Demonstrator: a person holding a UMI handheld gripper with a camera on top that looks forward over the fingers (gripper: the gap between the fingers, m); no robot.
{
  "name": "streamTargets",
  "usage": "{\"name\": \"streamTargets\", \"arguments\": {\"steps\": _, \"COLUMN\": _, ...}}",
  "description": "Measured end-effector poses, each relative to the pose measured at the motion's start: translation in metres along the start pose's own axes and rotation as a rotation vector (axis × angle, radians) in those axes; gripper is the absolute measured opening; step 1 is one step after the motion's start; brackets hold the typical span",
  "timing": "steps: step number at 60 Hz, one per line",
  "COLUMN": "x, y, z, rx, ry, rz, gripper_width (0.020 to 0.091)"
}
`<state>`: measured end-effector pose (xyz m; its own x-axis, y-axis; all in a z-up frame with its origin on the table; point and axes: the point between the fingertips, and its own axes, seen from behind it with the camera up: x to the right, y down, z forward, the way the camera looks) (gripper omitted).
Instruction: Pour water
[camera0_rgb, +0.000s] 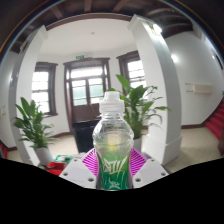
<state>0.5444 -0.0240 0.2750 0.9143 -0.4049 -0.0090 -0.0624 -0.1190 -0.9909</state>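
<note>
At lower centre of the frame my gripper (113, 166) clamps the capped water bottle (112, 145) upright between both pads (92, 162), so tilting now likely pours nothing or slips.

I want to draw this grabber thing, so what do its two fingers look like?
The gripper has two pale grey fingers with blocky tips, one at each side. Each bears a bright magenta pad on its inner face, crossed by thin light stripes like ribs. No cables, labels or sleeves show, and the fingers' lower parts are hidden.
</note>
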Motion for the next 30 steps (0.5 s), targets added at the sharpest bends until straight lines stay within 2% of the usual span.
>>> {"name": "streamTargets", "arguments": {"steps": 6, "x": 0.064, "y": 0.015, "z": 0.009, "rx": -0.001, "ry": 0.128, "rz": -0.072, "gripper_width": 0.0375}}
{"name": "streamTargets", "arguments": {"steps": 18, "x": 0.164, "y": 0.076, "z": 0.019, "rx": -0.080, "ry": 0.282, "rz": -0.117, "gripper_width": 0.0374}}
{"name": "streamTargets", "arguments": {"steps": 30, "x": 0.208, "y": 0.139, "z": 0.033, "rx": -0.124, "ry": 0.317, "rz": -0.130, "gripper_width": 0.0375}}
